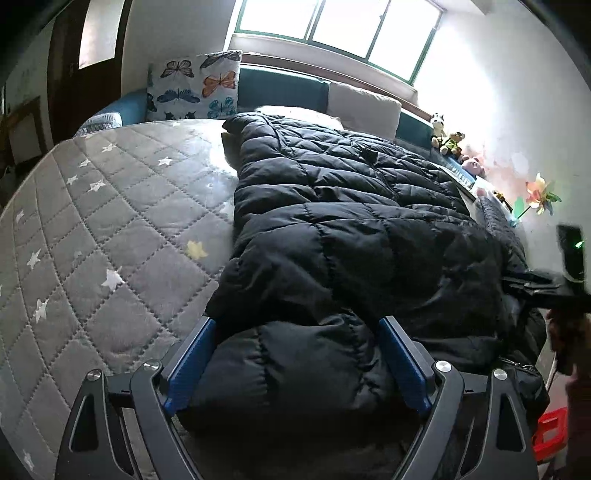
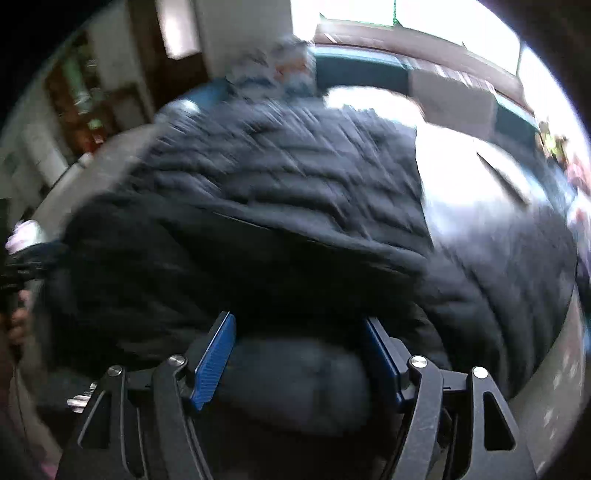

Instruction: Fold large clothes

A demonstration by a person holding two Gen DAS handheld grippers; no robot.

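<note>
Left wrist view shows the grey star-quilted mattress (image 1: 110, 221) filling the left of the frame, with the black puffer coat (image 1: 351, 221) sprawled across centre and right. Low in frame, the left gripper (image 1: 295, 332) clamps a bulging fold of it. Right wrist view is blurred; the right gripper (image 2: 299, 328) likewise pinches coat (image 2: 277, 184) padding.

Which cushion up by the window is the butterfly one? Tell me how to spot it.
Start at the big window behind the bed. Below its left end, the butterfly cushion stands upright against the headboard. Its neighbours are plain teal and beige; only this one is white with printed orange, blue and dark butterflies.
</note>
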